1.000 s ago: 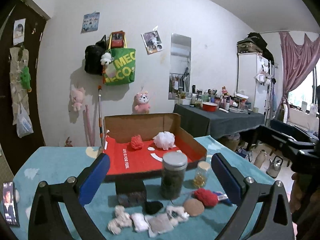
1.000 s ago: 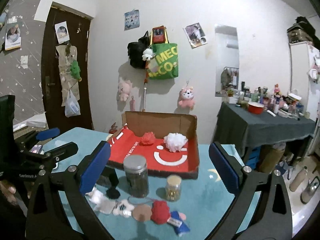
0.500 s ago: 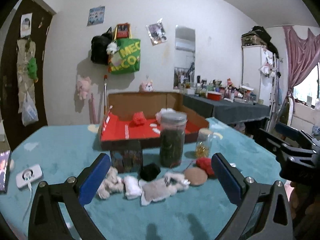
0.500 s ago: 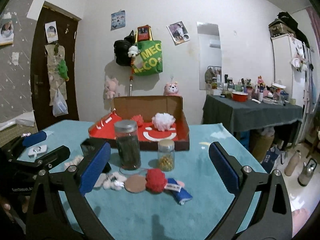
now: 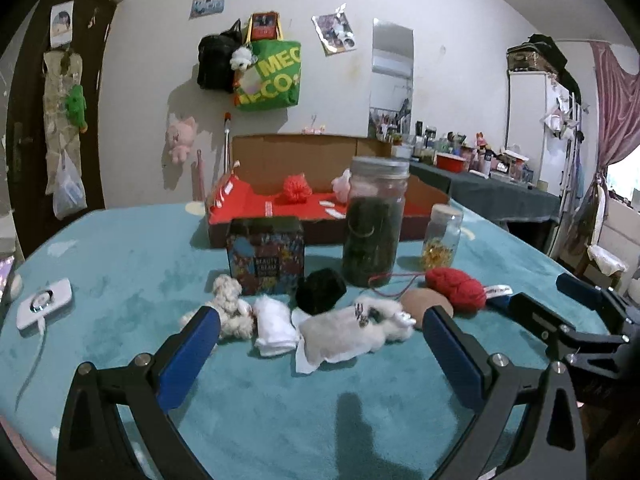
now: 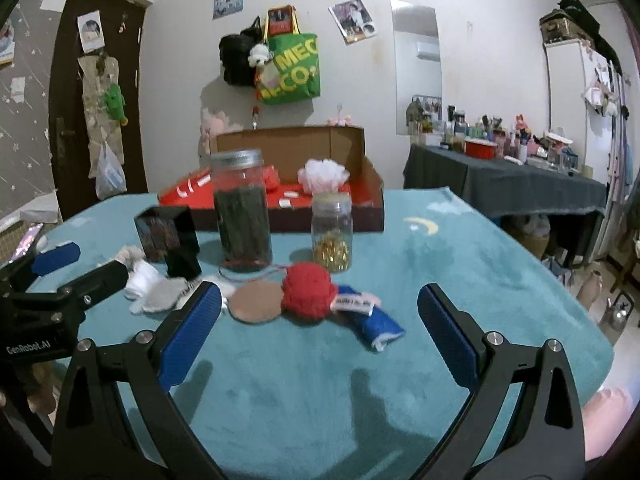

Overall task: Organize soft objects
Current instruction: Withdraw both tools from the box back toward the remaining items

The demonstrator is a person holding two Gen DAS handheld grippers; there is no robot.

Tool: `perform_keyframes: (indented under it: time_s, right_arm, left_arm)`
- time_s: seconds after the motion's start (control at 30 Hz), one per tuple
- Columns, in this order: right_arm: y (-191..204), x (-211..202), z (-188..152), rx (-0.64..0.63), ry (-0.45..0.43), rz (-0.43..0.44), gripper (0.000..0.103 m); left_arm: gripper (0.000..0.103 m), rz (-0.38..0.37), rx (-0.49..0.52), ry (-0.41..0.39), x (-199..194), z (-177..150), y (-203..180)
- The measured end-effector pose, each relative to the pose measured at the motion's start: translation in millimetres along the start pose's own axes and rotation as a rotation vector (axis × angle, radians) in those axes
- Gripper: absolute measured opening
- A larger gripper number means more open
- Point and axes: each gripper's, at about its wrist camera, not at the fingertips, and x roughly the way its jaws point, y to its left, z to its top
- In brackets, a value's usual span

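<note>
Soft items lie in a row on the teal table: a beige plush [image 5: 230,308], a white cloth [image 5: 274,326], a black pompom [image 5: 320,290], a grey-white fluffy piece [image 5: 352,330], a tan round pad [image 5: 426,304] [image 6: 256,302], a red knitted ball [image 5: 456,288] [image 6: 308,292] and a blue folded cloth [image 6: 374,322]. My left gripper [image 5: 320,354] hovers open just in front of the row, empty. My right gripper [image 6: 320,334] is open and empty, low before the red ball and blue cloth. Inside the red-lined cardboard box [image 5: 256,204] [image 6: 370,184] sit a red pompom [image 5: 297,189] and a white pompom [image 6: 324,174].
A tall dark jar [image 5: 374,220] [image 6: 242,210], a small glass jar [image 5: 442,236] [image 6: 332,234] and a patterned cube box [image 5: 266,254] stand right behind the soft row. A white device [image 5: 44,306] lies at the left. A dark-clothed side table [image 6: 504,186] is at right.
Both grippers have dropped lower and moved closer to the row of soft items, which now looks larger. Both stay open and nothing has been picked up.
</note>
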Motion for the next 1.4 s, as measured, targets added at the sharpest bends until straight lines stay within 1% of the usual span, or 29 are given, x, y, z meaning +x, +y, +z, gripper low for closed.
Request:
perform_keyframes:
  time_s: [0.13,0.37,0.53,0.93,1.17,1.4]
  right_arm:
    - [-1.9,9.7,-9.9,0.016,0.024,-0.002,0.1]
    - [-6.6,23.4,-19.8,0.029,0.06,-0.009,0.1]
    - [-10.4,30.6,-24.8,0.035,0.078,-0.019,0.1]
    - [-11.8,35.1,-25.7,0.041,0.088,-0.013,0.1]
    - [-13.0,36.7,-23.2,0.045,0.092,-0.003,0.1]
    - [-12.6,35.0,-15.0,0.047,0.099,0.017,0.1]
  left_arm:
    - [0.103,0.011,-0.019,0.029,8.2,-5.9,2.8]
    - [0.103,0.037,0.005,0.053,16.8,-12.1,3.0]
    - [0.103,0.04,-0.01,0.074,21.6,-13.9,7.6]
    - [0.103,0.035,-0.016,0.081,23.1,-13.7,10.9]
    - [0.103,0.054,-0.022,0.09,23.7,-14.4,17.3]
    - [0.103,0.068,-0.025,0.097,21.9,-3.9,30.6]
